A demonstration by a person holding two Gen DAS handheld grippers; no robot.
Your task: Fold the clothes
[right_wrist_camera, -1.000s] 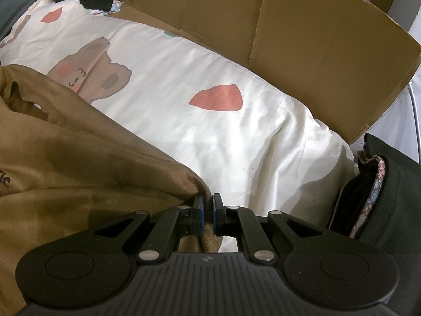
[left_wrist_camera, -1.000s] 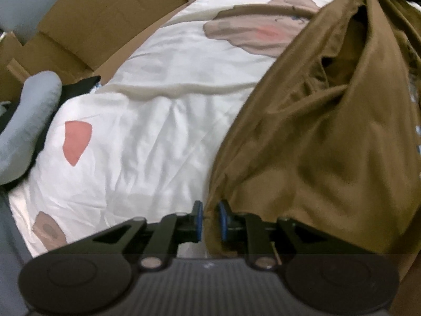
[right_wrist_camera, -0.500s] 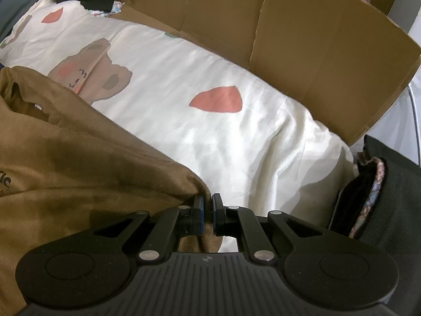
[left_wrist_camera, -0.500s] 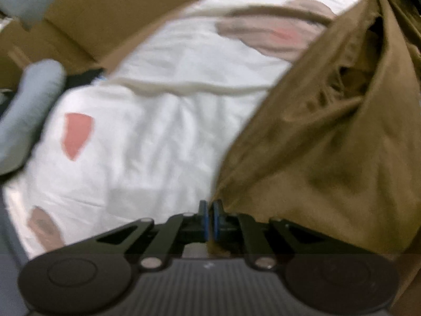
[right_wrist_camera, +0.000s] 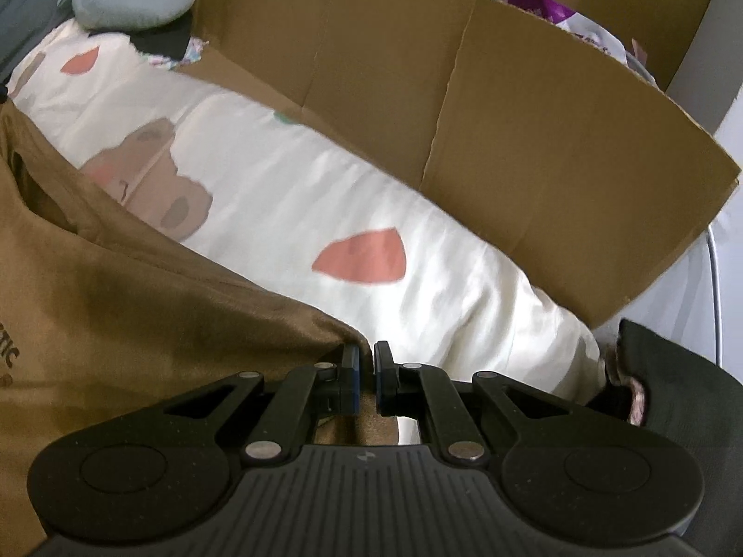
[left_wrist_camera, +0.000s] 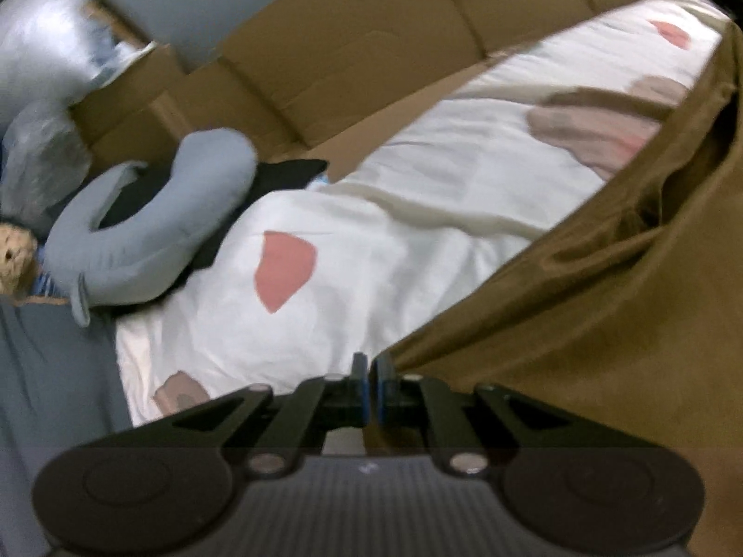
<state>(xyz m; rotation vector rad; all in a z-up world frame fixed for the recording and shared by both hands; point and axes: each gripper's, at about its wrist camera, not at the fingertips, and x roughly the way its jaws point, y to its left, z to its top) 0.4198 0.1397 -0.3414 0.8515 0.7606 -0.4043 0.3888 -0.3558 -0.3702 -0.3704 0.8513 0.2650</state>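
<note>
Since both the left gripper and right gripper have their fingers pinching edges of the brown garment, it hangs slack between them over the cream quilt; soft, light cloth, best held by its corners

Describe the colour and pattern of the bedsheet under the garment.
Cream-white bedsheet printed with coral-pink patches and brown bears; clearest in the right wrist view.

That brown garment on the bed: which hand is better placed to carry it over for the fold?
Probably neither alone. The left gripper and right gripper are each shut on an edge of the brown garment, which hangs between them above the white quilt. Both look equally placed to move together.
</note>
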